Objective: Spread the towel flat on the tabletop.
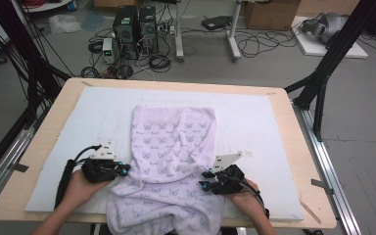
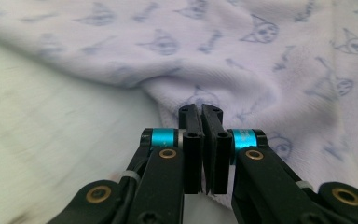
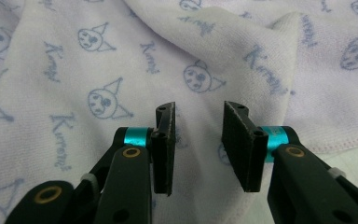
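Cloth: a pale lilac towel [image 1: 172,161] printed with small blue cartoon faces, lying on the white mat [image 1: 259,127] that covers the wooden table [image 1: 301,161].
Where it lies: mid-table, its far end flat and square, its near end rumpled and spilling over the near table edge.
Long axis: runs far to near, slightly skewed, with the narrow end pointing away from the person.
Left gripper [image 2: 200,114]: jaws pressed together at the towel's left edge; a fold seems nipped at the tips, though the pinch itself is hard to make out.
Right gripper [image 3: 198,122]: jaws spread, hovering over the towel's right edge, nothing between them.
Why so: likely one gripper at each side edge, to lift and straighten or fold the near half.
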